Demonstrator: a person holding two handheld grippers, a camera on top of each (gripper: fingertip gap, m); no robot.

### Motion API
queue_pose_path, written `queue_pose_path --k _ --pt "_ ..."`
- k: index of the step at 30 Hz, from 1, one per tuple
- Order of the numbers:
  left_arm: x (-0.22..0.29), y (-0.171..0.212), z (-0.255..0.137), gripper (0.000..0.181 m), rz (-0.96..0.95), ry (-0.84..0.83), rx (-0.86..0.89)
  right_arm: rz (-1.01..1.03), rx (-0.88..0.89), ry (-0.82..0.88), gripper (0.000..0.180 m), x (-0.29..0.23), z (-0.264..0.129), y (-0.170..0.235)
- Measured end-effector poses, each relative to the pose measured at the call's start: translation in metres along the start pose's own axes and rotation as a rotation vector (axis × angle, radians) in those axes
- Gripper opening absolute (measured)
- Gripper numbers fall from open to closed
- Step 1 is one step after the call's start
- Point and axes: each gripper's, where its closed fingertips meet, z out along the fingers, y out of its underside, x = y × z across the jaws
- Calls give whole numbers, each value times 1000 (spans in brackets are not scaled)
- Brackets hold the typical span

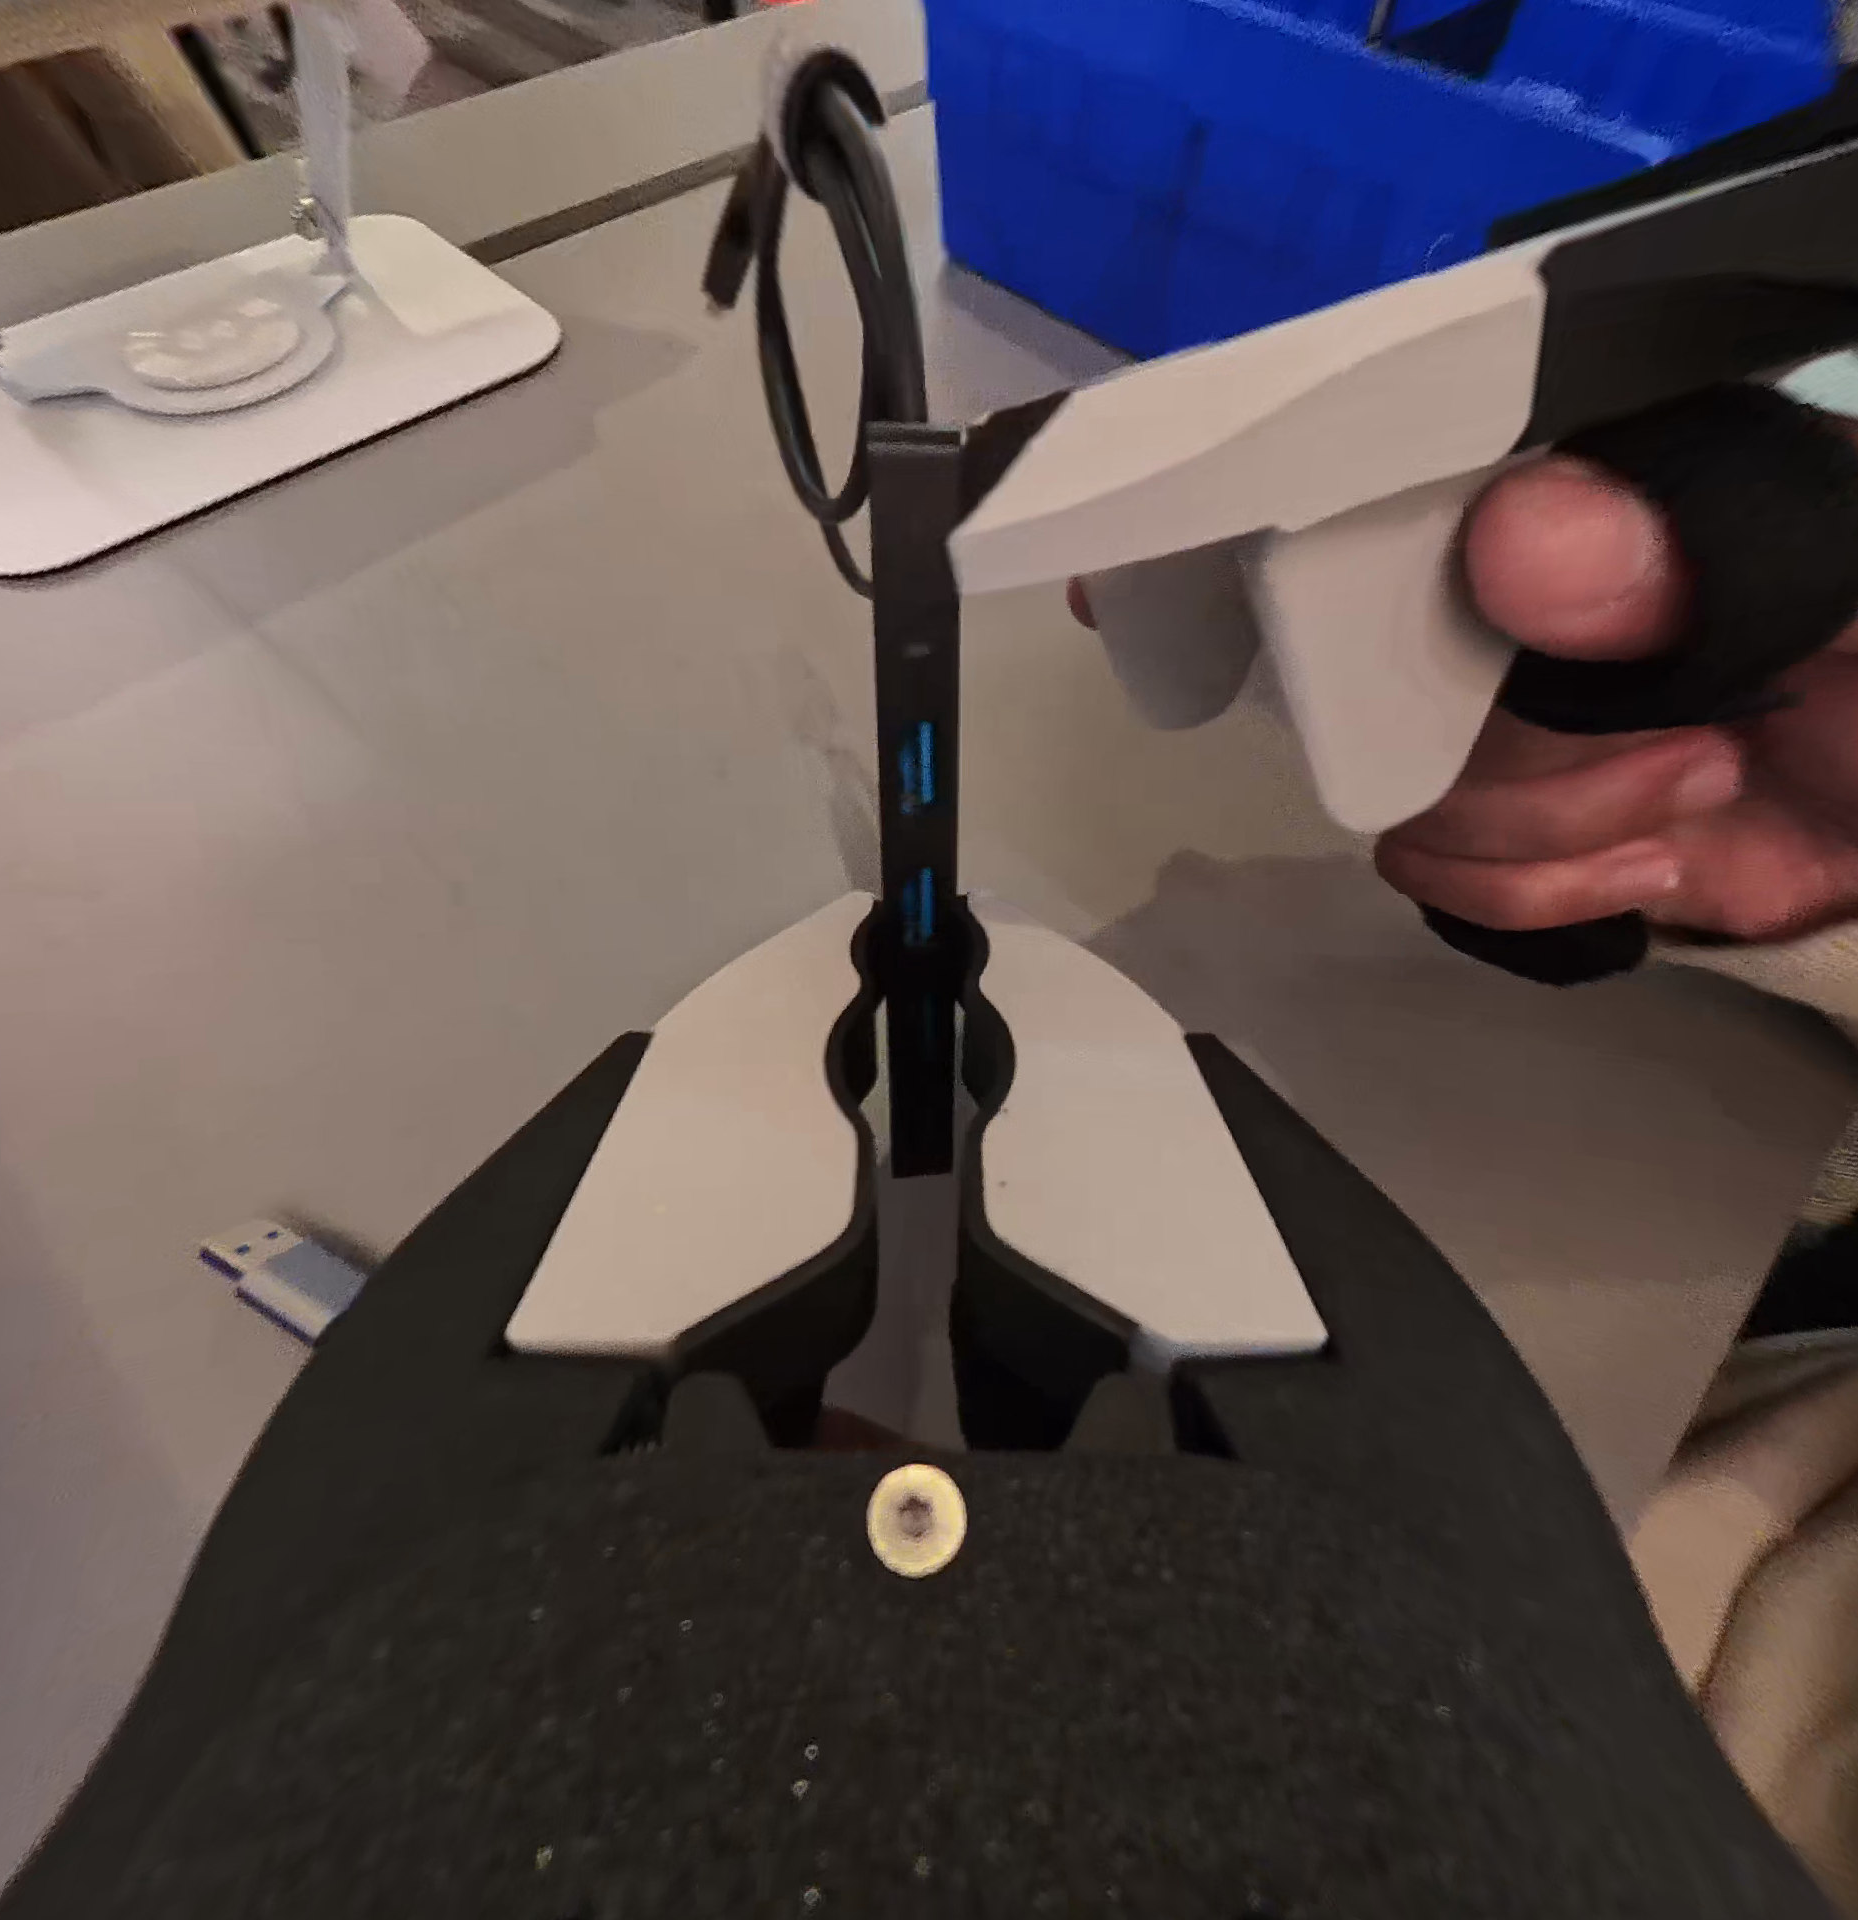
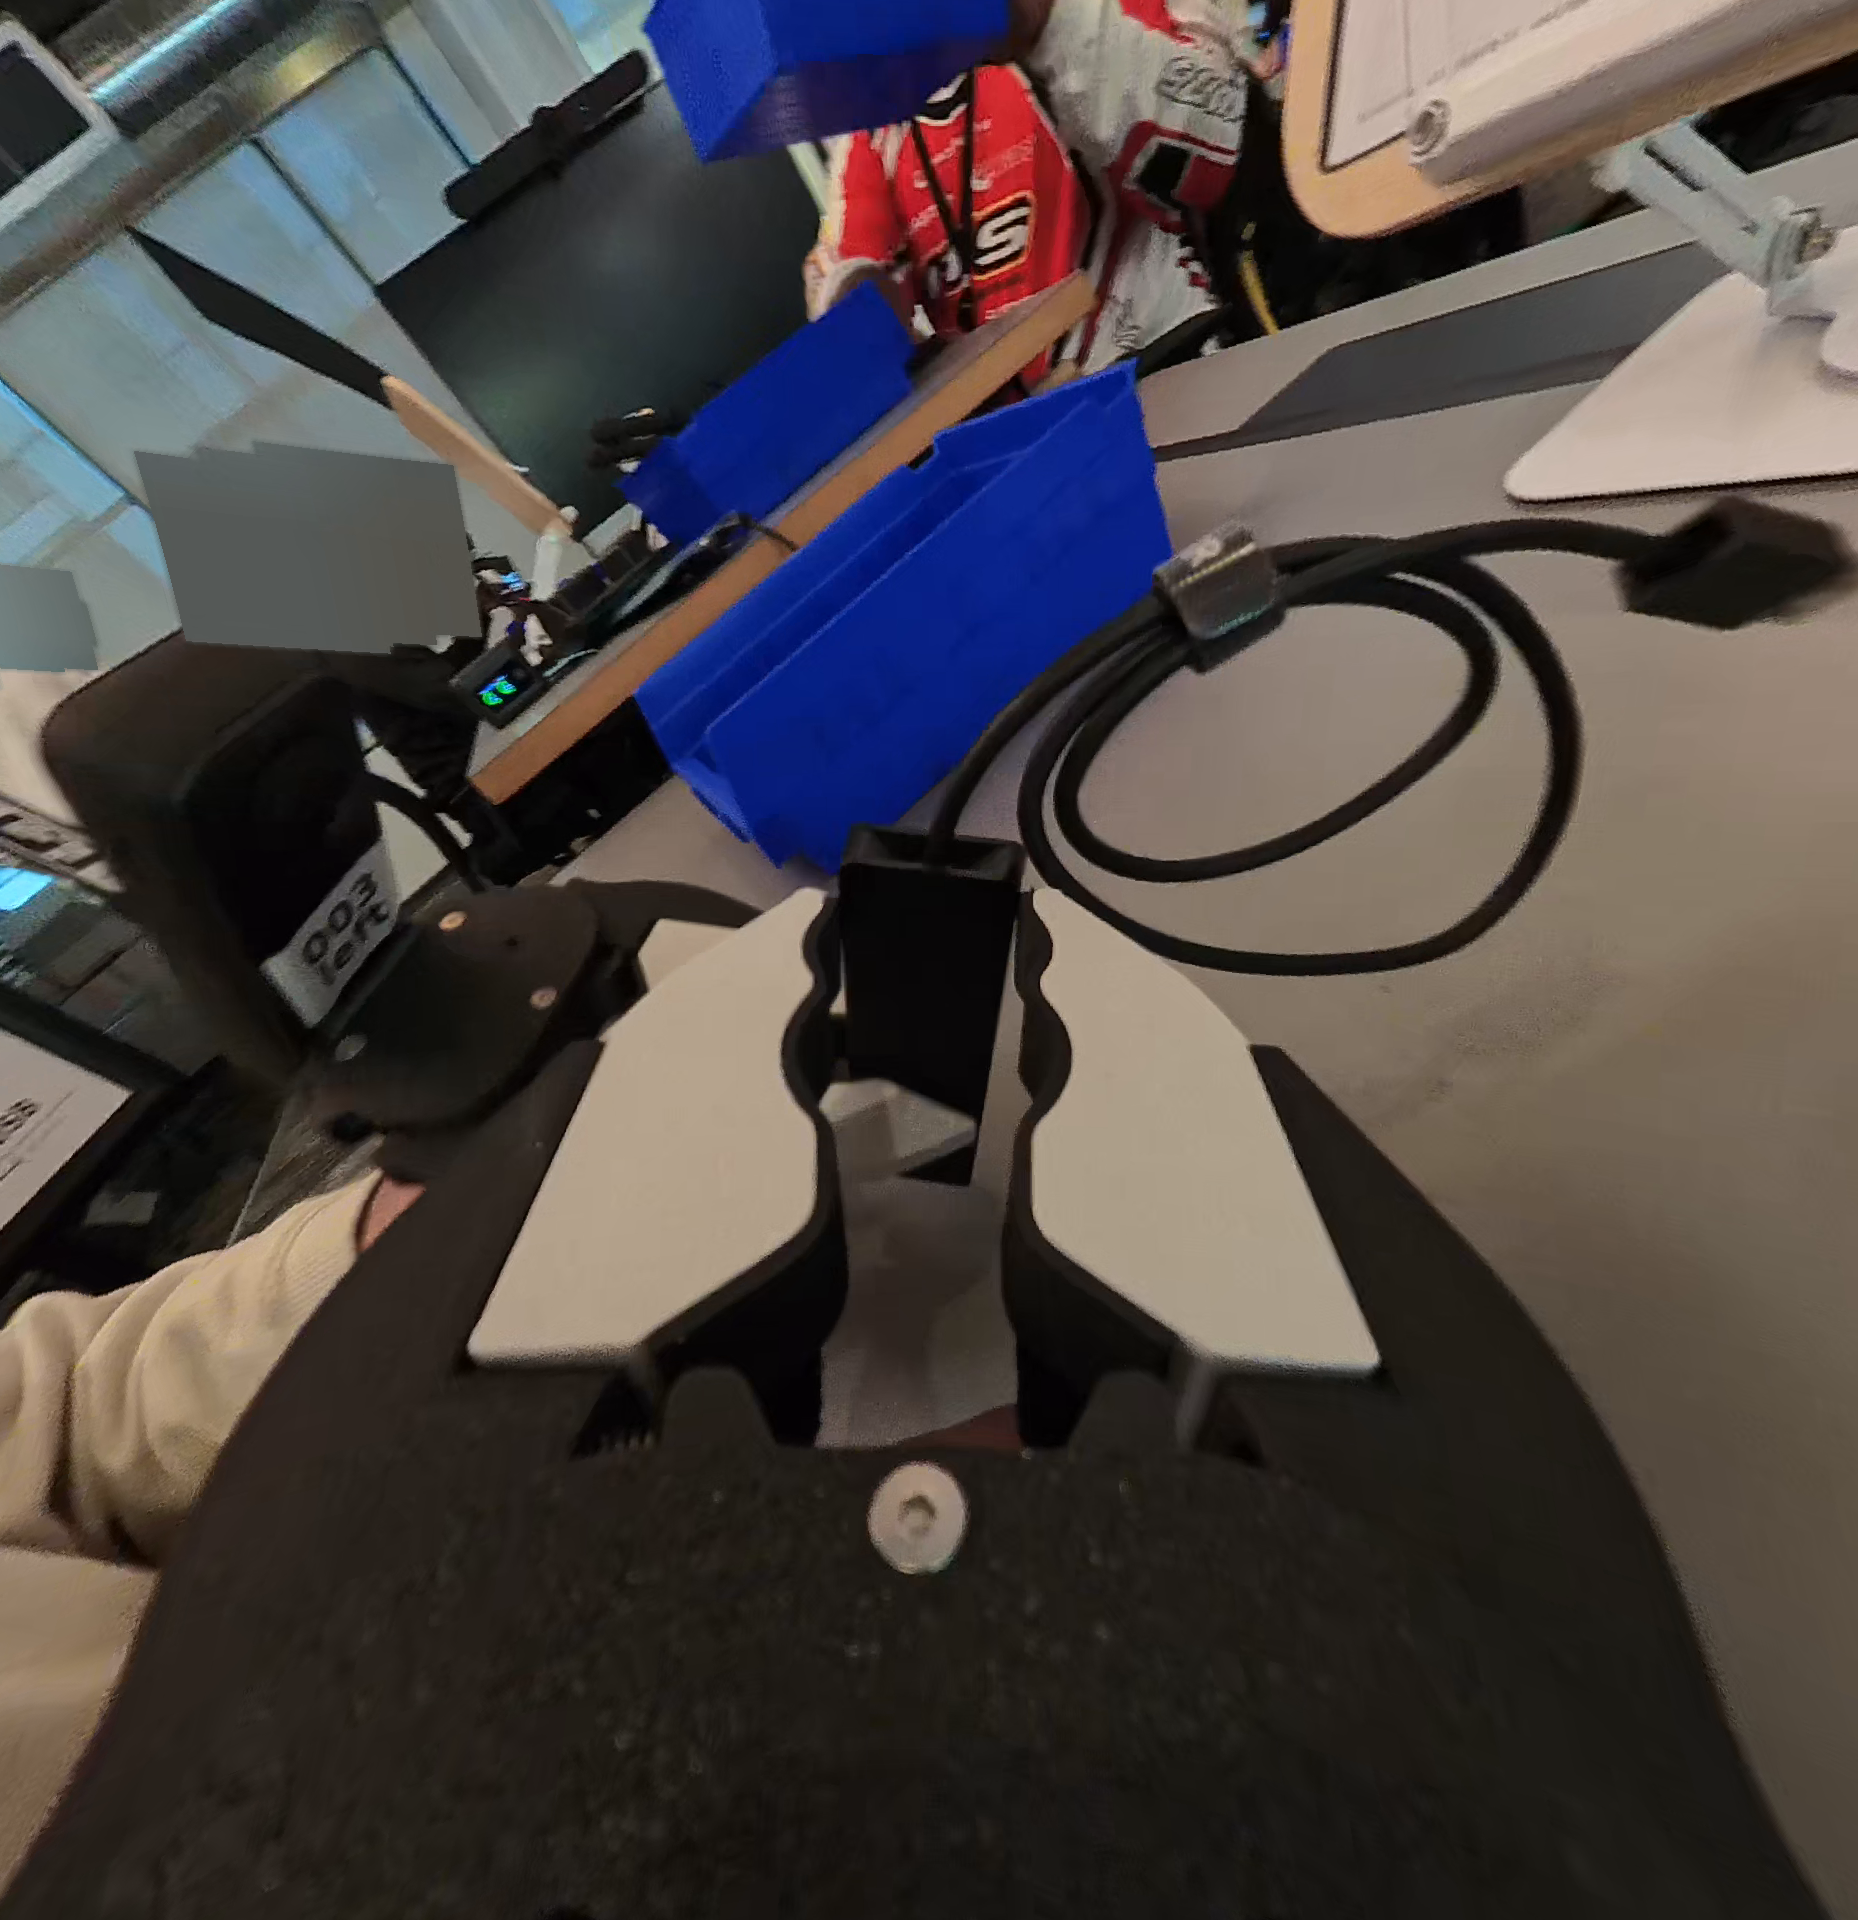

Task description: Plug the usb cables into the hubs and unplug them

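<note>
The grey table (image 1: 385,790) fills most of both views and carries everything else. A blue bin (image 1: 1268,166) sits at the upper right of the left wrist view, and the same bin (image 2: 935,623) lies across the upper middle of the right wrist view. It is set back from the work, probably as storage for the cables. A white stand base (image 1: 229,395) rests at the upper left of the left wrist view, well apart from the action.

The left gripper (image 1: 920,935) is clamped on the near end of a slim black hub (image 1: 917,644), which stands up the centre of that frame with its blue ports facing the camera. The right gripper (image 1: 987,468) comes in from the upper right and pinches the hub's far end. From its own camera, the right gripper (image 2: 925,935) shows its fingers closed against the flanks of the hub (image 2: 920,977). Holding both ends probably keeps the hub steady and the ports exposed for a plug (no plug sits in any port visible here).

The hub's own cable (image 2: 1320,748) loops over the table at the right of the right wrist view, bundled by a small strap (image 2: 1216,592) and ending in a black connector (image 2: 1735,571).

A silver USB plug (image 1: 281,1278) lies on the table at the lower left of the left wrist view, just beside the left gripper and touched by nothing. Picking it up would seem to need one gripper to let go first.
</note>
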Motion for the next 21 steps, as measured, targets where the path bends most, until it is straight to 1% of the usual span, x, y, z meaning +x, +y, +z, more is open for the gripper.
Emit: queue_pose_path --k 1,2,3,5,6,11,14,17,19,21 --pt "0 -3 -2 11 -18 28 11 -5 -7 -29 31 0 -3 -1" --pt "-1 -6 -4 11 -42 44 19 -14 -16 -56 26 0 -6 -3" --pt "-4 -8 -5 10 -63 56 30 -23 -13 -76 25 1 -11 -6" --pt "-5 -14 -7 11 -92 92 52 -44 1 -72 39 8 -19 -11" --pt "-4 -17 -8 11 -107 114 64 -63 -2 -74 41 10 -21 -12" --pt "8 -33 -12 11 -173 266 141 -152 -56 -196 40 4 -20 -7" --pt "14 -43 -15 11 -211 341 193 -137 -33 -302 36 -3 -15 -14" --pt "11 -50 -14 11 -248 343 238 -77 -47 -429 35 -9 -10 -19" --pt "2 -50 -10 11 -228 275 237 -77 -108 -433 36 -5 -9 -15" --pt "-5 -50 -12 11 -193 237 237 -75 -74 -434 32 -2 -17 -20"
